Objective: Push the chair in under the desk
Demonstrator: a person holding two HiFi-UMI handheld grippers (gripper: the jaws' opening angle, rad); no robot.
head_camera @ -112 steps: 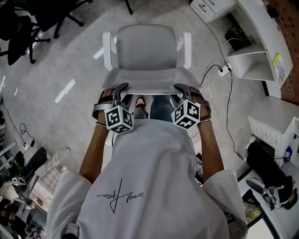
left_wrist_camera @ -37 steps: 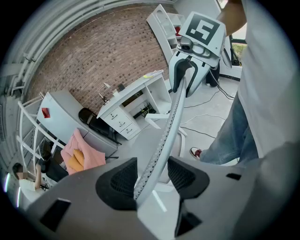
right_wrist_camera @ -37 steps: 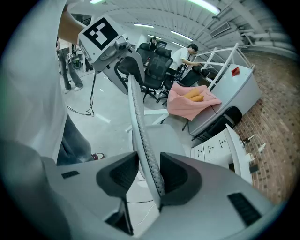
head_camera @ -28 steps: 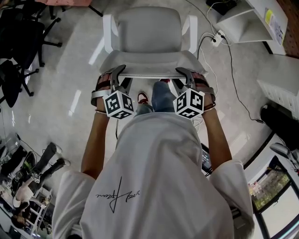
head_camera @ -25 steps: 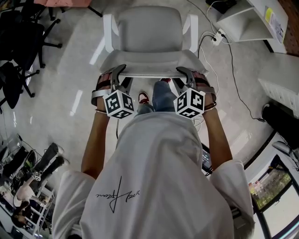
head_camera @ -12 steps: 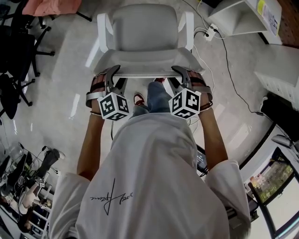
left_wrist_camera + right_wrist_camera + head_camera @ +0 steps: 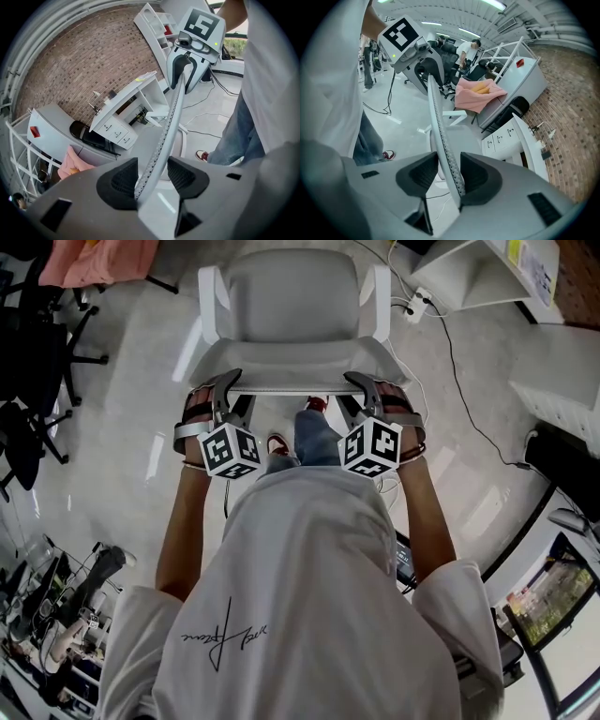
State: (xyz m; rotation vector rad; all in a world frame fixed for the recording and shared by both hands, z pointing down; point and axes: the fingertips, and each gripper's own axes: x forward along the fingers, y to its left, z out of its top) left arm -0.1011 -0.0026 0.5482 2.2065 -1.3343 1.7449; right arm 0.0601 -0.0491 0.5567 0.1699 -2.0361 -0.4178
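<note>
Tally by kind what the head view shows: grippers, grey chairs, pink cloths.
Grippers: 2, the left gripper and the right gripper
Grey chair: 1
Pink cloth: 1
Total: 4

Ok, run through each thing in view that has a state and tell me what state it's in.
chair, upright on open floor, not under the desk.
left gripper, open, astride the top edge of the chair's backrest.
right gripper, open, astride the same edge.
desk drawers, shut.
</note>
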